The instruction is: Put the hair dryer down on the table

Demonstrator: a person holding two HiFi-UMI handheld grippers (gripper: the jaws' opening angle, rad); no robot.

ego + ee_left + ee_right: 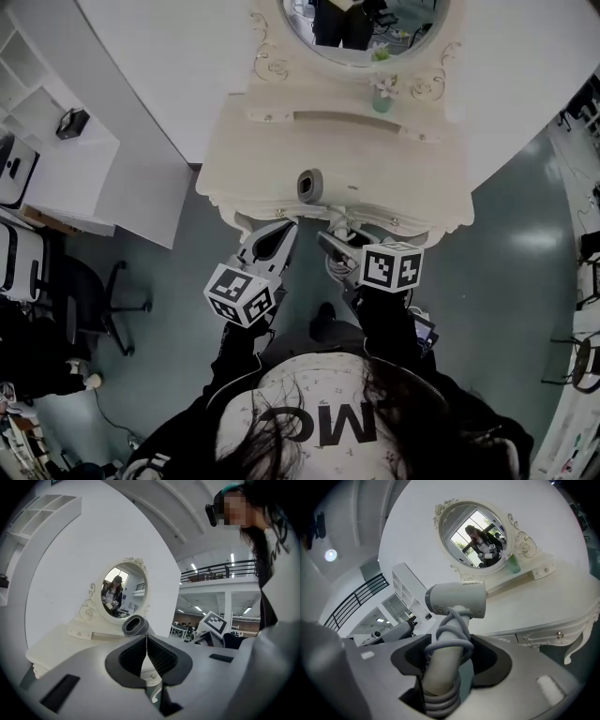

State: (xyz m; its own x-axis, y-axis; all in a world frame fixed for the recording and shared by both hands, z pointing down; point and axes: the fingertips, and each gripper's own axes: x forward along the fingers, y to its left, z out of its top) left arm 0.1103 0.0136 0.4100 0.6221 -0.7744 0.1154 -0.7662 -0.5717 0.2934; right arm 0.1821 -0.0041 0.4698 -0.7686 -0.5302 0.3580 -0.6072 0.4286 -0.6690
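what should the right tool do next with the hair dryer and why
Probably ease the right tool forward and down until the white hair dryer, its grey cord wound round the handle, rests on the cream dressing table. The tool grips the handle, the barrel hangs over the tabletop's front edge in the head view, and bare surface lies ahead.
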